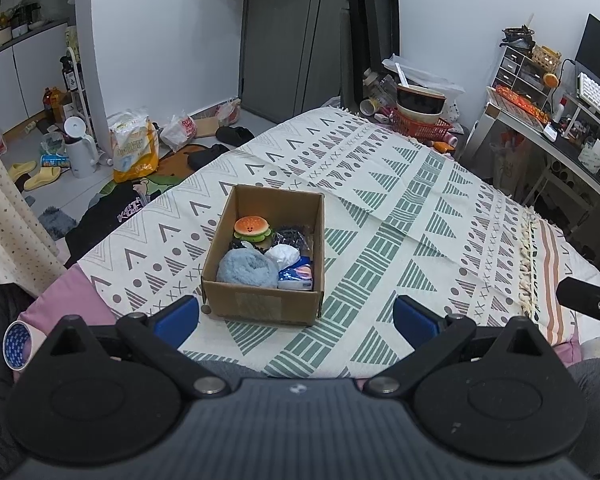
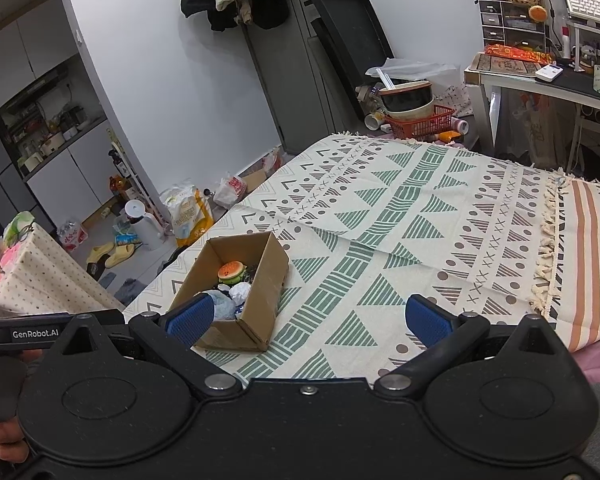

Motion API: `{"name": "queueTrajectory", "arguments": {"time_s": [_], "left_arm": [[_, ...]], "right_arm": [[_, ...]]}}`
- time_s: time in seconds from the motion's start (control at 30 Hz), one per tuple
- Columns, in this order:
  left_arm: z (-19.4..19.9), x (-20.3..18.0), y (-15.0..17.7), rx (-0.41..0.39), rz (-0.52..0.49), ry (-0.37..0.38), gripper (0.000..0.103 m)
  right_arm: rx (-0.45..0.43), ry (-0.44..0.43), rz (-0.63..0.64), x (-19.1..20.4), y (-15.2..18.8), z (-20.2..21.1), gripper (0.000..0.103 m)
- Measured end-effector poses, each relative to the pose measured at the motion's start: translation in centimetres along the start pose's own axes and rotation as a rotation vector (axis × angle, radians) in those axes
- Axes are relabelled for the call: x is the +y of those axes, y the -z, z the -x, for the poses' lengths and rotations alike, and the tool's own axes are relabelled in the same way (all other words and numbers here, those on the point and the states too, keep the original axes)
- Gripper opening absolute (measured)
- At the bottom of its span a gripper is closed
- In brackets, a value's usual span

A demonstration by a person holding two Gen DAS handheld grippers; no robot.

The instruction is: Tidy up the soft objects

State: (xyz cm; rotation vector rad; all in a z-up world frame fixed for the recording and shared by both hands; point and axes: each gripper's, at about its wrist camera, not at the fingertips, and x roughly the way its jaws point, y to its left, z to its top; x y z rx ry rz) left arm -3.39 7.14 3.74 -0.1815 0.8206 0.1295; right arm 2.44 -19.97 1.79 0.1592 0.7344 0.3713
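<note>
Cardboard box (image 1: 262, 298) (full) sits just beyond left gripper's (image 1: 296, 318) spread fingers (image 1: 176, 320)

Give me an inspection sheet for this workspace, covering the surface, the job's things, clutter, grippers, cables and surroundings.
Surface: patterned blanket spread over the bed, lying mostly flat.
Job's things: open cardboard box on the blanket, holding a burger plush, a blue fluffy item, a white crumpled item, a tissue pack and something dark.
Clutter: nothing seen loose on the blanket; a tape roll sits at its near left edge.
Grippers: left gripper open and empty; right gripper open and empty, both short of the box.
Cables: none on the blanket.
Surroundings: bags and slippers on the floor, red basket with bowls, crowded desk.
</note>
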Motion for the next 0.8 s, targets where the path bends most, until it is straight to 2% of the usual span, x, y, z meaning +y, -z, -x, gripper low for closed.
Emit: {"name": "queueTrajectory", "arguments": {"time_s": [0.8], "left_arm": [[-1.4, -0.8, 0.7, 0.03, -0.018, -0.004, 0.102]], "right_arm": [[0.022, 0.018, -0.019, -1.1, 0.6, -0.7, 0.103]]}}
